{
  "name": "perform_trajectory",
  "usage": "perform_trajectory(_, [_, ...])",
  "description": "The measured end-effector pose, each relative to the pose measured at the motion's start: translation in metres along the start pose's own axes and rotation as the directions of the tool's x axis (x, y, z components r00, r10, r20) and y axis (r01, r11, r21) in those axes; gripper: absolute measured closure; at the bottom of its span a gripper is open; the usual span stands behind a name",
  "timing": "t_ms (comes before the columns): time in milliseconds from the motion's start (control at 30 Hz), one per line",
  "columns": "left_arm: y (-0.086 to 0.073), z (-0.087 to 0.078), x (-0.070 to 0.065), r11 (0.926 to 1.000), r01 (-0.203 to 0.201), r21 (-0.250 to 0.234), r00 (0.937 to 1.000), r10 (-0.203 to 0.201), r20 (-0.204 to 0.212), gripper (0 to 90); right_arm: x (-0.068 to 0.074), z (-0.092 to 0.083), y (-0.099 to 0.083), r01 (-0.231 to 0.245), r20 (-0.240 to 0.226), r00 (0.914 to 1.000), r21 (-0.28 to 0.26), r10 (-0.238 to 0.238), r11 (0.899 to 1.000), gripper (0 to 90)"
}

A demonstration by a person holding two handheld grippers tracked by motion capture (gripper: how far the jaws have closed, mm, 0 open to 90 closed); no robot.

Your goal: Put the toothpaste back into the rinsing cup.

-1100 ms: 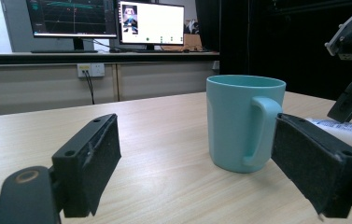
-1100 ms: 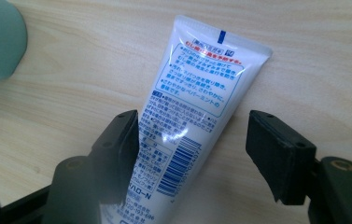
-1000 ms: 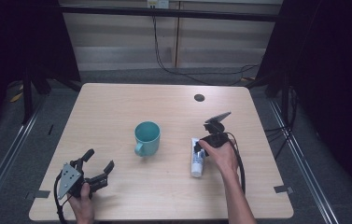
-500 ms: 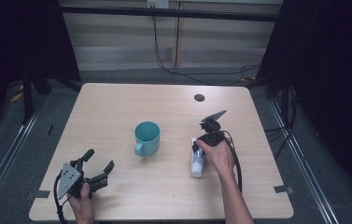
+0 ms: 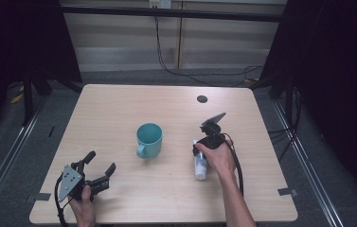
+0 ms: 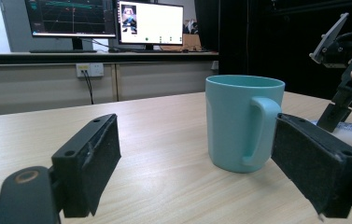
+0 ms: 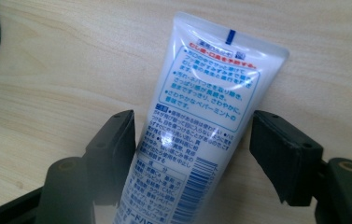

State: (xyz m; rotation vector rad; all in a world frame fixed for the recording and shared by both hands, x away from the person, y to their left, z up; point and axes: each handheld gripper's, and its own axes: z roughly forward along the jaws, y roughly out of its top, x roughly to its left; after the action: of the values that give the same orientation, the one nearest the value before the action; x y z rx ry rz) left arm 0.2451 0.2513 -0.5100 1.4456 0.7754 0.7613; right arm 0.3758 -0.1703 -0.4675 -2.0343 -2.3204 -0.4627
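Observation:
A white tube [image 5: 200,165] with blue print lies flat on the table right of centre, also seen as the tube [image 7: 197,130] up close. My right gripper [image 7: 192,154] points down over it, open, one jaw on each side of the tube, the left pad close to its edge. A teal mug [image 5: 148,139] stands upright mid-table, handle toward the front left; the mug [image 6: 243,121] faces my left gripper. My left gripper [image 5: 99,165] rests at the front left, open and empty, well short of the mug.
The wooden table [image 5: 119,109] has a dark round hole [image 5: 202,99] near its back right. A cable [image 5: 236,165] trails from the right gripper along the person's forearm. Monitors [image 6: 103,21] stand beyond the table's far side.
The right gripper has come down slightly toward the tube. The left gripper and the mug have not moved.

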Motion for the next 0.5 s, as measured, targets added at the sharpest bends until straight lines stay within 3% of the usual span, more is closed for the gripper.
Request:
perform_trajectory(233, [-0.0001,0.0,-0.0002,1.0,0.001,0.0,1.0,-0.001,0.001,15.6,-0.0002,0.0038,-0.0007,0.016,-0.01,0.9998,0.015,-0.015,1.0,36.0])
perform_trajectory(500, [-0.0001,0.0,-0.0002,1.0,0.002,-0.001,1.0,-0.002,0.001,15.6,0.009,0.0048,-0.0012,0.079,0.061,0.9949,0.019,-0.08,0.997,47.3])
